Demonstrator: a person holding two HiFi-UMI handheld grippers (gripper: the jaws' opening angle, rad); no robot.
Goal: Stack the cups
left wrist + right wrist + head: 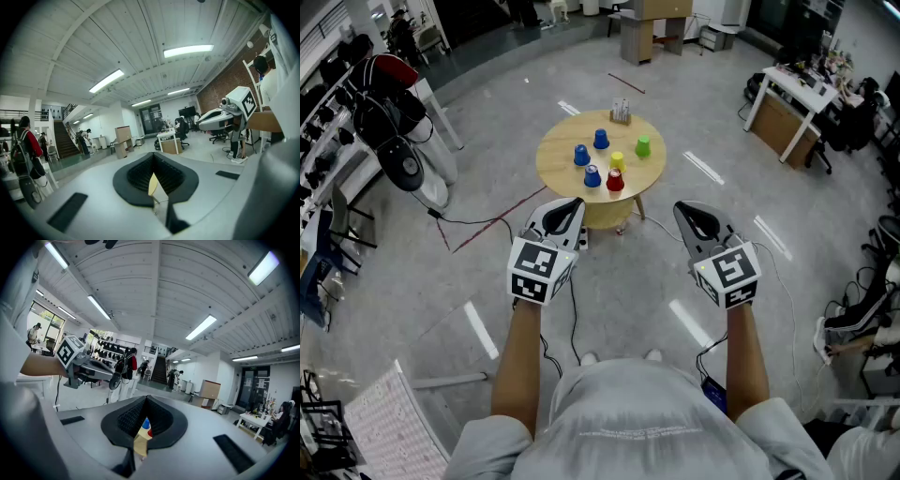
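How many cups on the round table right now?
6. Back blue cup, left blue cup, front blue cup, red cup beside it, yellow cup centre, green cup right. None apparently hidden.

No text can be read. The shirt (628, 436) at six o'clock carries a faint printed line, illegible; the left gripper (566, 210) and right gripper (693, 216) show only square markers.

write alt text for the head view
A person holds the left gripper and right gripper, both shut and empty, out toward a round wooden table. On it stand six unstacked cups: three blue cups, a red cup, a yellow cup, a green cup.
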